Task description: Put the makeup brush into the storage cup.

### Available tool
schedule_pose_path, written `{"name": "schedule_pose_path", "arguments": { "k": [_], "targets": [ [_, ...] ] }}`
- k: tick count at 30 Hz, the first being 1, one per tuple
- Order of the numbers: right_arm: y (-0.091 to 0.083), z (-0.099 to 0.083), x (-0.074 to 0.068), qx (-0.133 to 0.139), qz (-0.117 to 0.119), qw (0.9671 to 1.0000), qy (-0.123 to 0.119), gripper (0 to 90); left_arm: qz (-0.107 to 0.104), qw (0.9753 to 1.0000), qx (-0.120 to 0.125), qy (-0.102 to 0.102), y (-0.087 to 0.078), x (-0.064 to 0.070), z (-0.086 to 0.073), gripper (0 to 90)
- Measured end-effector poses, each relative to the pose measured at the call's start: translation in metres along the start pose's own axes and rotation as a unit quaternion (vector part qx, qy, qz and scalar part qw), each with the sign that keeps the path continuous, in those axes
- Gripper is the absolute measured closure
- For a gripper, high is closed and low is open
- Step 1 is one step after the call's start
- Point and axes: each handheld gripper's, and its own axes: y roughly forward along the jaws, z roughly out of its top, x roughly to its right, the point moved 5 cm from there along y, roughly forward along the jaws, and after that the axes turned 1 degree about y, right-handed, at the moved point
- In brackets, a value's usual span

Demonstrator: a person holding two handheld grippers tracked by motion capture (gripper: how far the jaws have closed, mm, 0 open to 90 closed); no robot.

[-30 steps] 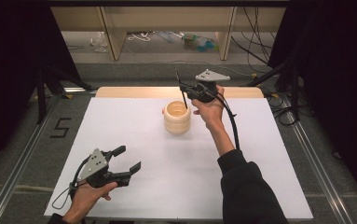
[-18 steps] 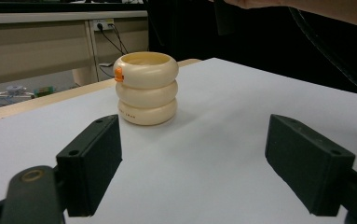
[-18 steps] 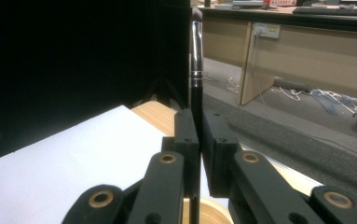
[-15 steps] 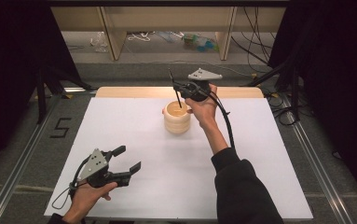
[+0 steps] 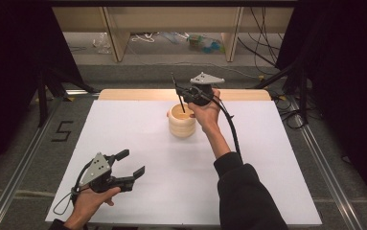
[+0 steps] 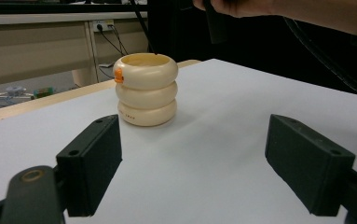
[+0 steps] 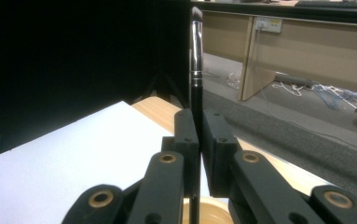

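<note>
Setting: a white desk (image 5: 138,139) with a wooden far edge, dark curtains to both sides, grey floor and pale wooden furniture legs beyond it in the upper part of the high view.

Item in hand: a thin black makeup brush (image 7: 195,70). You hold it upright in your right tool (image 5: 187,94), just above centre of the high view. In the right gripper view the two jaws are closed tight on the handle, the shaft rising straight up the middle of the frame to a dark bristle tip at the top edge. Its lower end runs down between the jaws toward the cream rim at the bottom of that frame.

Holder: a cream ribbed pot (image 5: 181,121), three stacked rounded rings, open top, stands upright at centre of the high view, directly below the right tool. In the left gripper view it sits in the upper left of centre, with a small orange tag (image 6: 119,76) on the left side of its top ring. Whether the brush end touches the pot cannot be told.

Your left tool (image 5: 132,164) rests low at the lower left of the high view, well apart from the pot, jaws spread wide and holding nothing.
</note>
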Motion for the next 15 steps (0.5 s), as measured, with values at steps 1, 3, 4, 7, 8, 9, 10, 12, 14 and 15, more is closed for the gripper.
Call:
{"name": "schedule_pose_path", "arguments": {
  "k": [1, 3, 4, 7, 8, 9, 10, 12, 14, 15],
  "targets": [
    [0.0002, -0.0009, -0.0001, -0.002, 0.001, 1.0, 0.001, 85.4, 0.0, 1.0, 0.0, -0.001, 0.0, 0.0, 0.0, 18.5],
    [0.0012, -0.0021, -0.0001, -0.003, 0.0, 1.0, 0.0, 85.4, 0.0, 1.0, 0.0, 0.0, 0.0, 0.0, 0.0, 18.5],
    [0.0017, -0.0024, -0.0001, -0.003, 0.0, 1.0, -0.001, 85.5, 0.0, 1.0, 0.0, 0.0, 0.0, 0.0, 0.0001, 18.5],
    [0.003, -0.0032, -0.0016, -0.003, 0.003, 1.0, 0.001, 85.4, 0.0, 1.0, 0.0, 0.0, 0.0, 0.0001, 0.0001, 18.5],
    [0.0036, -0.0035, -0.0018, -0.004, 0.002, 1.0, -0.001, 85.4, 0.0, 1.0, 0.0, 0.0, 0.0, 0.0001, 0.0001, 18.5],
    [0.0038, -0.0044, -0.0021, -0.007, 0.002, 1.0, 0.001, 85.4, 0.0, 1.0, 0.0, 0.0, 0.0, 0.0, 0.0002, 18.5],
    [0.0046, -0.0048, -0.0017, -0.003, 0.001, 1.0, 0.001, 85.4, 0.0, 1.0, 0.001, 0.001, 0.0, 0.0, 0.0002, 18.5],
    [0.0048, -0.0057, -0.0014, -0.007, 0.0, 1.0, 0.002, 85.4, 0.0, 1.0, 0.001, 0.001, -0.0001, 0.0, 0.0003, 18.5],
    [0.0057, -0.0068, -0.001, -0.006, 0.001, 1.0, 0.005, 85.4, 0.0, 1.0, 0.001, 0.001, -0.0001, 0.0, 0.0003, 18.5],
    [0.0058, -0.0073, -0.0006, -0.008, -0.003, 1.0, 0.004, 85.4, 0.0, 1.0, 0.001, 0.001, -0.0001, 0.0, 0.0003, 18.5]
  ]
}}
